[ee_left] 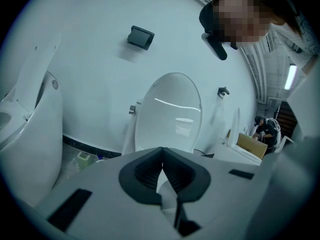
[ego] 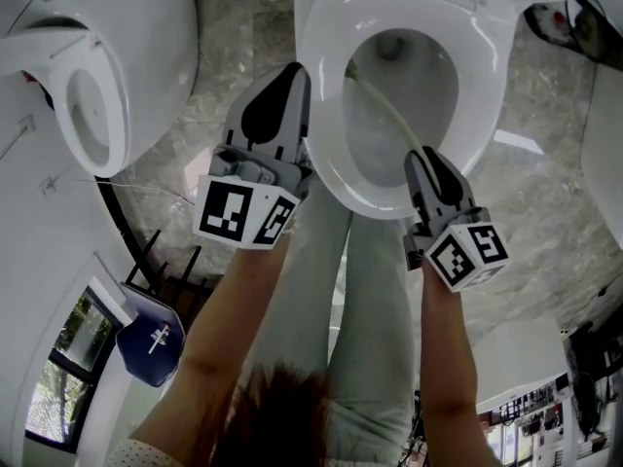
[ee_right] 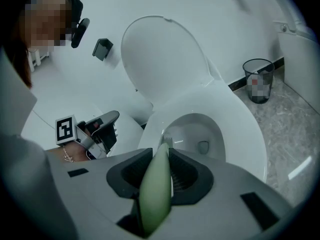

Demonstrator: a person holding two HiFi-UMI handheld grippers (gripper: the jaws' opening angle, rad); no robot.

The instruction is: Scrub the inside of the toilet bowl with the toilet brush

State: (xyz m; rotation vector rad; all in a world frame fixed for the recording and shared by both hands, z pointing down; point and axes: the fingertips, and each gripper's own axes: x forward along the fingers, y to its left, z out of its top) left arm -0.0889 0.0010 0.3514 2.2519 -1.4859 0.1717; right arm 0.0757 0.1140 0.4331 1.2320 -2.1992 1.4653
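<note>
The grey marbled stone floor [ego: 209,154] carries the toilet [ego: 482,76] with its lid raised. A second toilet [ego: 156,37] stands to its left. A wire waste bin [ee_right: 258,79] stands near the wall.

Grey marbled floor [ego: 545,212], glossy, w/ a glare streak. White wall [ee_left: 95,79] w/ dark skirting strip [ee_left: 90,146] along the bottom and a small dark box [ee_left: 140,37] fixed high up. Wire waste bin [ee_right: 259,80] by the wall. Second toilet [ego: 107,56] at left. Window [ego: 73,348], prob. trees outside. Strip light [ee_left: 290,77] overhead.
</note>
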